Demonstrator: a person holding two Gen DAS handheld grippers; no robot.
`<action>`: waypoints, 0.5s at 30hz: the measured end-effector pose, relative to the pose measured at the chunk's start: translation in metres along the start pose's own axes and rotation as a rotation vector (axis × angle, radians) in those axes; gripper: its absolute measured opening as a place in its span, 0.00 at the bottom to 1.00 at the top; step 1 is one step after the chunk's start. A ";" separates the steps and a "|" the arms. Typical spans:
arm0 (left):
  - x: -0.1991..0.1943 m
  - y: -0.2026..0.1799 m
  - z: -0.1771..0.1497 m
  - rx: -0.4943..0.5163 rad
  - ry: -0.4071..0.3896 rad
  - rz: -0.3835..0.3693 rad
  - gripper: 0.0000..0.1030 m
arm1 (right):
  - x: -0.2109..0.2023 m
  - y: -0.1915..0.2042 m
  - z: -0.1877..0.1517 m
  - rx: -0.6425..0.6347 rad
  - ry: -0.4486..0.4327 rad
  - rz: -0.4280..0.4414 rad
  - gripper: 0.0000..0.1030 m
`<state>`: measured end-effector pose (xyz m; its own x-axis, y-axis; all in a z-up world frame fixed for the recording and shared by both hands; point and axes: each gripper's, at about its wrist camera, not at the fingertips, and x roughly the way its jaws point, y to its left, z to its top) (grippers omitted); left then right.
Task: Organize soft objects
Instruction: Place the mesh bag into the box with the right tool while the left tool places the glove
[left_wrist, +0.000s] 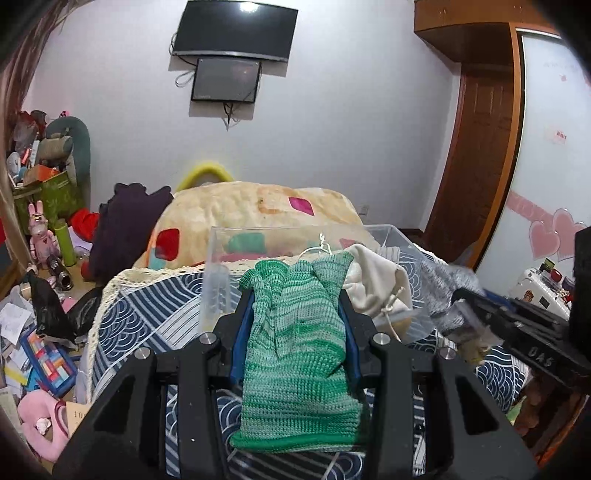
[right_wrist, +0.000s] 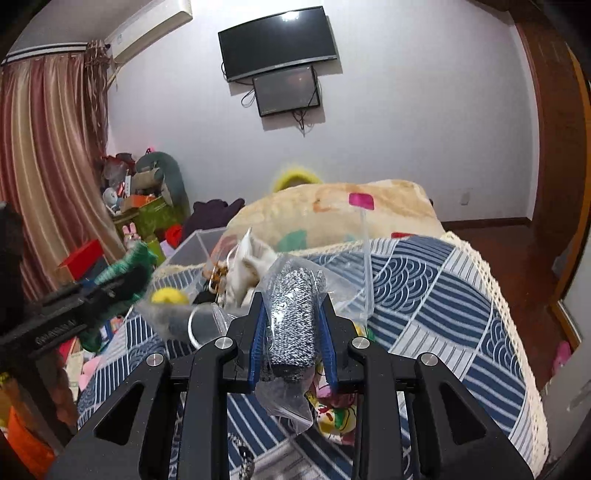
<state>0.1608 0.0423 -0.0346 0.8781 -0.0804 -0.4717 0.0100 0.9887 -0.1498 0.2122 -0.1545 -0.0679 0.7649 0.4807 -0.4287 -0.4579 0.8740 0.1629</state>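
My left gripper (left_wrist: 297, 295) is shut on a green knitted cloth (left_wrist: 299, 354), held just in front of a clear plastic box (left_wrist: 218, 258) on the bed. A cream cloth bag (left_wrist: 380, 284) sits in the box. My right gripper (right_wrist: 291, 306) is shut on a clear bag holding a grey sparkly cloth (right_wrist: 293, 325), above the bed beside the box (right_wrist: 192, 245). In the left wrist view the right gripper (left_wrist: 469, 317) shows at right with the grey cloth (left_wrist: 443, 291). In the right wrist view the left gripper (right_wrist: 136, 277) shows at left with the green cloth (right_wrist: 125, 266).
The bed has a blue and white patterned cover (right_wrist: 443, 295) and a beige blanket (left_wrist: 251, 210). A yellow ball (right_wrist: 168, 296) and other small items lie near the box. Cluttered toys and boxes (left_wrist: 44, 258) fill the floor at left. A wooden door (left_wrist: 476, 155) is at right.
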 end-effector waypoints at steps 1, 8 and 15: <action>0.006 -0.001 0.002 0.005 0.007 0.010 0.40 | 0.001 -0.001 0.003 0.001 -0.004 -0.005 0.23; 0.036 0.002 0.010 0.016 0.040 0.035 0.40 | 0.020 0.000 0.015 0.001 -0.002 -0.032 0.23; 0.066 0.012 0.013 0.001 0.093 0.051 0.40 | 0.041 0.001 0.017 0.005 0.045 -0.050 0.23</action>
<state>0.2248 0.0509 -0.0561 0.8290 -0.0410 -0.5577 -0.0334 0.9919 -0.1225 0.2510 -0.1326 -0.0699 0.7657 0.4324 -0.4762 -0.4167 0.8974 0.1448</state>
